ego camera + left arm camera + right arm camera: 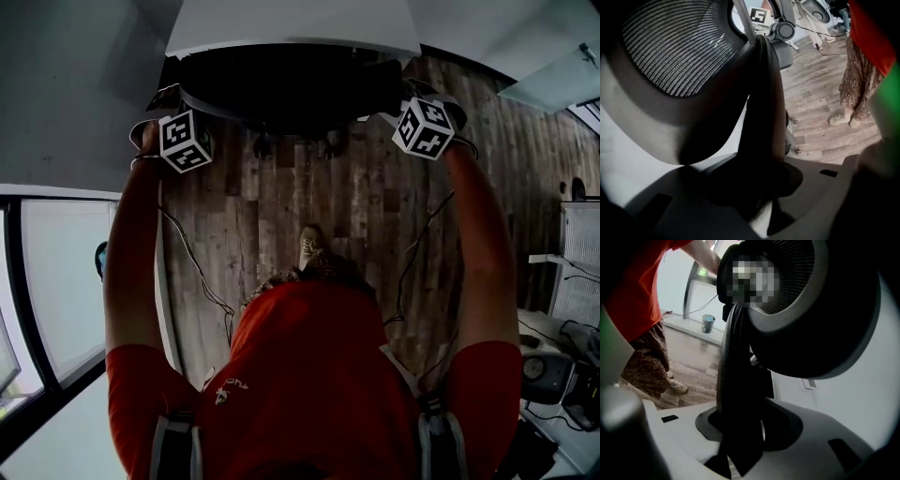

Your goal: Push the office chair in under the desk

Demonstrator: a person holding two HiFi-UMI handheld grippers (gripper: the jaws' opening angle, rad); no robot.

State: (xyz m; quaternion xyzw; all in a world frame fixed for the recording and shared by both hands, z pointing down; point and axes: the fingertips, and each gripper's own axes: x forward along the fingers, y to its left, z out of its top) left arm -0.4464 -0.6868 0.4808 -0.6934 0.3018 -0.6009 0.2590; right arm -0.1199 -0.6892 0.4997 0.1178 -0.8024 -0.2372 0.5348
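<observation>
Person: a red top (309, 375) fills the lower centre of the head view, with both arms stretched toward the upper frame. One shoe (311, 246) is seen on the plank floor (281, 216).
Cables: thin leads (197, 272) hang from both arms down the middle of the frame, close to the feet.
Left gripper (759, 211): closed on the dark side rim of the backrest, which is seen standing between its grey jaws. The mesh panel (679, 47) fills the upper left of its view.
Right gripper (740, 446): likewise clamped on the opposite rim of the backrest, with the dark edge pinched between the jaws at lower centre.
Office chair (291, 89): found at upper centre of the head view, held at both sides. Its castors (262, 145) show just below the seat.
Desk (291, 23): a white top along the upper edge, directly beyond the chair. How far the seat sits beneath it cannot be told.
Stage: the push is judged to be under way, not finished.
Risk, grip: only a narrow rim is held, so a jaw could slip off if the chair is shoved hard.
Risk, steering: uneven force from the two sides could swing the chair on its castors and drive it askew into the desk edge.
Risk, tilt: the backrest may recline instead of the base rolling.
Risk, cables: the hanging leads could be caught by a foot.
</observation>
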